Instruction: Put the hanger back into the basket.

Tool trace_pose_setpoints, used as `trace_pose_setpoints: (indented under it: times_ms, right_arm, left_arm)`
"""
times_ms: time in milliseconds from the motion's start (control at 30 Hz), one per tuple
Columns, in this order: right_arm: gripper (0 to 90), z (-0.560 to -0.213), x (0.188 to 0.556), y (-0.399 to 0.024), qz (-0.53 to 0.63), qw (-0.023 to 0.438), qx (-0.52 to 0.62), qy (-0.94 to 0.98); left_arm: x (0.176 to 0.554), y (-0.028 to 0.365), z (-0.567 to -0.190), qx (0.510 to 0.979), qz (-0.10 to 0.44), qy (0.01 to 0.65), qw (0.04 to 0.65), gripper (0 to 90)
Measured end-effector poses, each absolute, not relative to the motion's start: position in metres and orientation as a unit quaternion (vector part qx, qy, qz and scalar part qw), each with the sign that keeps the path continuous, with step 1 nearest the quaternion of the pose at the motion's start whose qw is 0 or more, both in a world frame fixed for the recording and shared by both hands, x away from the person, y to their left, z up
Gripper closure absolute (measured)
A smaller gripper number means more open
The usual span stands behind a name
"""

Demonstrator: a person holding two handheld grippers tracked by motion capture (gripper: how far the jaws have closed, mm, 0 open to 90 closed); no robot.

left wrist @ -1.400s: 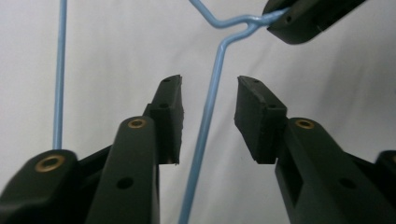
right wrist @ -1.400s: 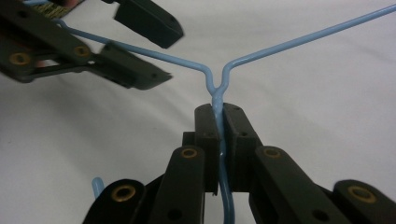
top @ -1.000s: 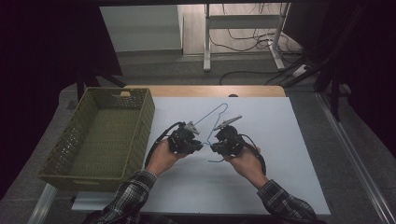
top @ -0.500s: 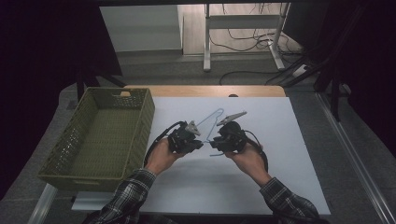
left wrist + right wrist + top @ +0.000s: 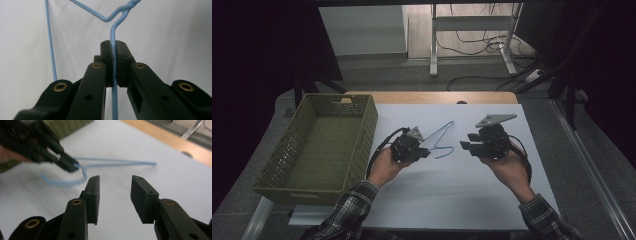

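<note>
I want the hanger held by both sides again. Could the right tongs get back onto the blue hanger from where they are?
Probably yes. The right tongs stand open beside the blue hanger, with bare table between; the left tongs clamp its neck.

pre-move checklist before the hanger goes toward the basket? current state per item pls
1. Left gripper shut on the blue wire hanger, wire pinched between the pads: ok.
2. Right gripper clear of the hanger: ok; its jaws have just been opening, nothing between them.
3. Hanger whole, hook and triangle both free of the right gripper: ok.
4. Green basket upright at the left of the table, inside bare: ok.
5. White table between hanger and basket free of obstacles: ok.
6. Hanger lifted off the table: cannot tell.
</note>
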State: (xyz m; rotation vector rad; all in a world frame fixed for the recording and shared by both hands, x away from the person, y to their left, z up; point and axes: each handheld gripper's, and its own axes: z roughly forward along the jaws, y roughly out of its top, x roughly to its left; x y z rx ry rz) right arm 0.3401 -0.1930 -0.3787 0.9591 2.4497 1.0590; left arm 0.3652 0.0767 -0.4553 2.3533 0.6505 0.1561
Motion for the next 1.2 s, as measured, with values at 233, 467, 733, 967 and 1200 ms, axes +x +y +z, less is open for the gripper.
trace_pose_setpoints:
  times_ms: [233, 467, 733, 967, 1200]
  right_arm:
    - [59.6, -0.424, 0.34, -0.175, 0.403, 0.102, 0.31, 0.855]
    - [63.7, -0.433, 0.347, -0.153, 0.439, 0.101, 0.293, 0.844]
    - [82.5, -0.438, 0.35, -0.136, 0.452, 0.125, 0.282, 0.837]
    - [84.7, -0.429, 0.344, -0.127, 0.44, 0.138, 0.287, 0.84]
    - [84.7, -0.417, 0.345, -0.125, 0.425, 0.124, 0.313, 0.84]
  left_arm:
    - [0.363, 0.081, -0.458, 0.894, 0.052, 0.264, 0.359, 86.9]
    - [0.361, 0.086, -0.46, 0.886, 0.049, 0.273, 0.372, 86.9]
    - [0.358, 0.087, -0.464, 0.881, 0.044, 0.275, 0.382, 86.8]
    - [0.349, 0.089, -0.459, 0.89, 0.089, 0.255, 0.367, 77.0]
    - [0.342, 0.087, -0.445, 0.896, 0.135, 0.236, 0.352, 73.2]
